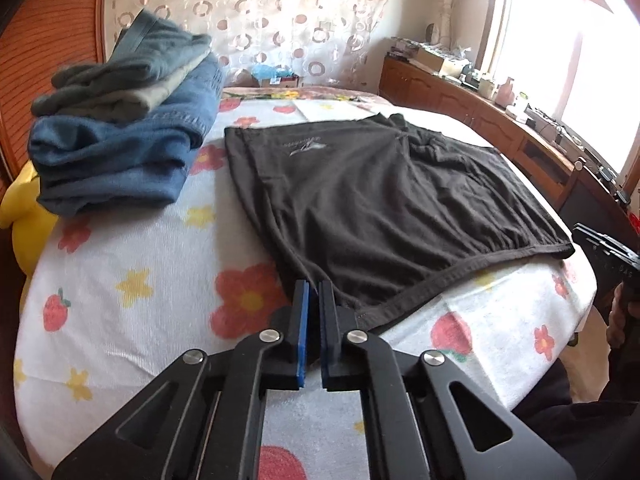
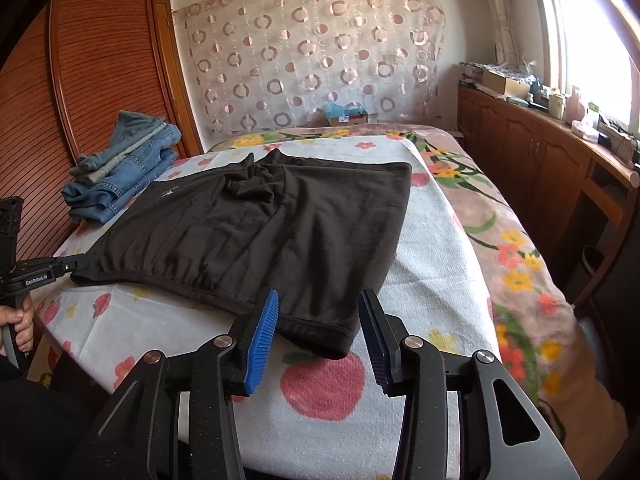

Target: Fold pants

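Observation:
Dark brown pants (image 1: 360,200) lie spread flat on the flower-print bed cover (image 1: 140,264), waistband toward me; they also show in the right wrist view (image 2: 260,220). My left gripper (image 1: 314,292) is shut on the waistband's near left corner; it shows at the left edge of the right wrist view (image 2: 76,266). My right gripper (image 2: 318,312) is open, its blue pads either side of the waistband's right corner, which lies on the bed between them.
A stack of folded jeans and grey-green clothes (image 1: 120,120) sits at the bed's far left, against a wooden headboard (image 2: 100,80). A wooden cabinet (image 2: 540,160) with clutter runs along the right under the window. A yellow cushion (image 1: 20,208) lies beside the bed.

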Demonstrator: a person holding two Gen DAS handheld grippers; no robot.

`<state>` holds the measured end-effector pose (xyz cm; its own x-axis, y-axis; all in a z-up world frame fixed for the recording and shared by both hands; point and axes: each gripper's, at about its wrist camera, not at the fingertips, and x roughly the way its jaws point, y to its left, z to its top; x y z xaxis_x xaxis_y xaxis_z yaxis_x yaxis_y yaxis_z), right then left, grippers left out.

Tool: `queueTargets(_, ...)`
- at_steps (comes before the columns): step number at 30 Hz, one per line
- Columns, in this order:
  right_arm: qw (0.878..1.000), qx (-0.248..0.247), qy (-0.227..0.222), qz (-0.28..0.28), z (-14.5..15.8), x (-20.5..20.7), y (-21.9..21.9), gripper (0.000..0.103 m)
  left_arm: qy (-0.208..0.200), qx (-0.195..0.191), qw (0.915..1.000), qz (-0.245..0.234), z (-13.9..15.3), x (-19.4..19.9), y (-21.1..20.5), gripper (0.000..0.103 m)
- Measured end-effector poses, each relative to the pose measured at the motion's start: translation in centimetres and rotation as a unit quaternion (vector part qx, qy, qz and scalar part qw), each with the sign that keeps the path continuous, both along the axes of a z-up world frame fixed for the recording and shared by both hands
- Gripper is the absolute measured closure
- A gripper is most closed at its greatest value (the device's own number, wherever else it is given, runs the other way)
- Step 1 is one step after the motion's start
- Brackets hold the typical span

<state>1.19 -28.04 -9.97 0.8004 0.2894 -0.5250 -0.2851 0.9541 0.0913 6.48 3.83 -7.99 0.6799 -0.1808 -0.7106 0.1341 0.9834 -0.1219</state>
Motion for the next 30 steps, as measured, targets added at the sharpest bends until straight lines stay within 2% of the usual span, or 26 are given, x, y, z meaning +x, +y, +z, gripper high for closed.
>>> queueTargets(8,1.000,0.013,0.005,-0.001,-0.4,0.7,-0.2,0.059,-0.020,-0.003,0.9992,-0.034,2.7,1.0,-2.4,0.099)
queueTargets(18,1.000,0.026,0.001,-0.004,-1.4,1.4,-0.9,0.058,-0.018,0.017,0.9926,-0.119,4.1,3.7,-10.0,0.099)
queueTargets(30,1.000,0.030,-0.006,0.007,-1.8,1.3,-1.4,0.058,-0.020,0.024,0.9859,-0.164,5.9,5.7,-15.7,0.099)
